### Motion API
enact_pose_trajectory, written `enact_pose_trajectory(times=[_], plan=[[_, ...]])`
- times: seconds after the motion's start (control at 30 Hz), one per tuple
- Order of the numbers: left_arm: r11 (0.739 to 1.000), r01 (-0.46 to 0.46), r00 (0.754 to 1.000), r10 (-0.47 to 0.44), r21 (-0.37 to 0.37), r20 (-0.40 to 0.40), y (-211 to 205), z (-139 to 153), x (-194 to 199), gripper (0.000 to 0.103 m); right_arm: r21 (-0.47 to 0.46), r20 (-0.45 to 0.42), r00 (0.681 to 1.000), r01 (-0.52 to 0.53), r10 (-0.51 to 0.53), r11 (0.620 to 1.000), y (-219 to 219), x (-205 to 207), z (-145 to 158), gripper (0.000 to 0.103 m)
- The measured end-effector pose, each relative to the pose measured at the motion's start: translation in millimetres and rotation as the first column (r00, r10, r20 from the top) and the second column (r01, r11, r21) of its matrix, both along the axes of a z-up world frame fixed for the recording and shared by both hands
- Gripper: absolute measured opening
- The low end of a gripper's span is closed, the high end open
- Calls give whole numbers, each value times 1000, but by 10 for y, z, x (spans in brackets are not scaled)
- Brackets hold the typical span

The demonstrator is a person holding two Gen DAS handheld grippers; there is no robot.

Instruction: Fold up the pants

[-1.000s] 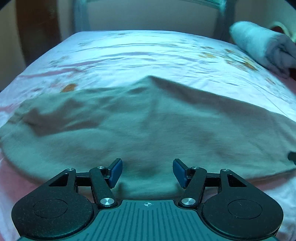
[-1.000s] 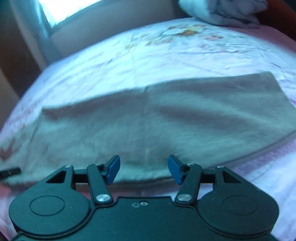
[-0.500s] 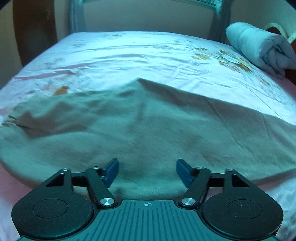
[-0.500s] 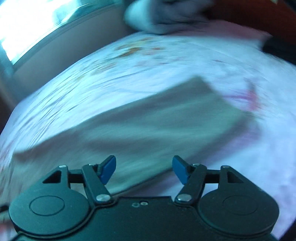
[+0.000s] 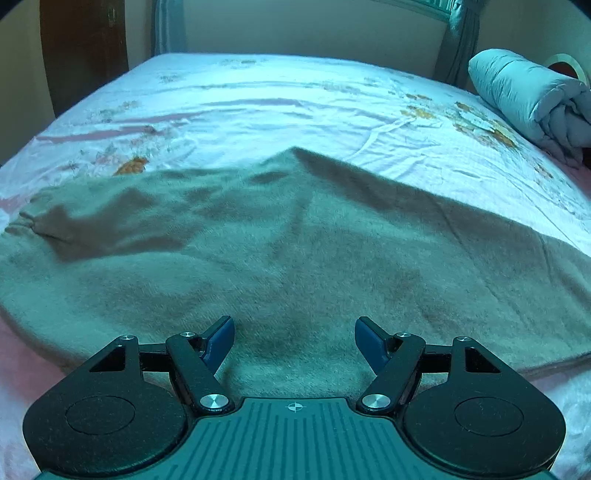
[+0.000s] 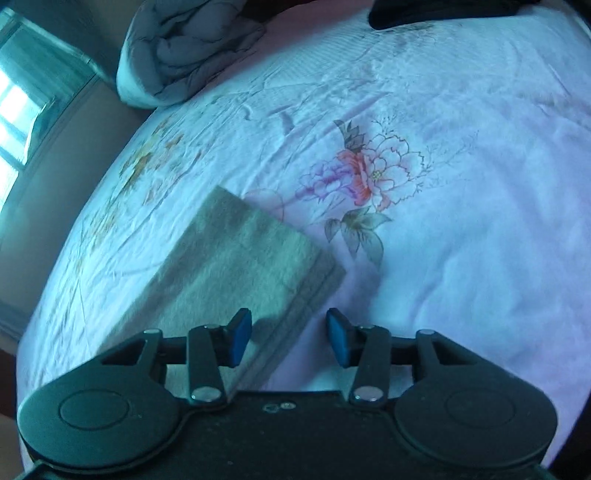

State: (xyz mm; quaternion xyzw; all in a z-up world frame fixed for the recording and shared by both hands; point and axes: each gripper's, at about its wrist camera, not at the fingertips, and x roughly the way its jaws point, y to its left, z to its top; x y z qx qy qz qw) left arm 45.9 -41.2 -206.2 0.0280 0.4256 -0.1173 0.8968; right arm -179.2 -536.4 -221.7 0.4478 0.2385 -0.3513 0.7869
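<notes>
Fuzzy grey-green pants (image 5: 295,258) – flat on floral bedsheet (image 6: 443,184).

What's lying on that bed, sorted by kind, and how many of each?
Pants: 1
Rolled quilt: 1
Dark item at the far edge, too cut off to identify: 1
Total: 3, all on the floral bedsheet.

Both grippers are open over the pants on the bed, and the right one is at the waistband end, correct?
Not quite: the right gripper is at the hem end of the pants, as the right wrist view shows. Both grippers are open; left gripper.
</notes>
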Motion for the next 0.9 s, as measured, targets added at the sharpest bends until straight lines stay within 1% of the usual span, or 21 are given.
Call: enact_pose_trajectory(times=[0.03, 0.1, 0.13, 0.2, 0.33, 0.4, 0.43, 0.5, 0.6, 0.67, 0.77, 0.83, 0.9], plan=[[1000, -6, 1000, 6, 2, -9, 0, -24, 6, 72, 2, -1, 1000, 4, -4, 1000, -34, 31, -14, 24], [1000, -15, 1000, 15, 2, -22, 8, -77, 18, 72, 25, 11, 1000, 24, -25, 999, -77, 33, -43, 20], [1000, -14, 1000, 15, 13, -21, 2, -97, 15, 72, 41, 21, 999, 31, -32, 999, -94, 26, -54, 19], [999, -2, 1000, 2, 34, -13, -19, -117, 4, 72, 42, 21, 999, 26, -27, 999, -113, 39, -56, 19], [999, -23, 1000, 23, 27, 3, 22, -68, 4, 72, 77, 44, 997, 57, -60, 995, -140, 17, -90, 21], [999, -33, 999, 33, 27, 0, 65, -69, 32, 72, 43, 23, 999, 39, -40, 998, -93, 64, -56, 20], [999, -37, 999, 37, 26, -5, 85, -74, 43, 72, 20, 21, 999, 32, -32, 999, -69, 74, -28, 13], [999, -44, 999, 44, 26, -7, 118, -79, 55, 72, 6, 43, 998, 40, -40, 999, -54, 47, 5, 10], [999, -45, 999, 45, 25, -6, 140, -83, 63, 72, -9, 64, 997, 52, -51, 999, -26, 21, 34, 8], [999, -44, 999, 44, 23, -6, 140, -83, 66, 72, -51, 76, 996, 50, -46, 997, 31, 18, 101, 7], [999, -44, 999, 44, 20, -3, 147, -78, 69, 73, -168, 63, 998, 5, 6, 986, 171, 102, 288, 6], [999, -44, 999, 44, 17, -2, 155, -72, 80, 73, -247, 55, 997, -38, 53, 968, 283, 181, 439, 5], [999, -47, 999, 47, 13, 4, 171, -56, 87, 73, -328, 37, 993, -98, 116, 940, 425, 288, 603, 5]])
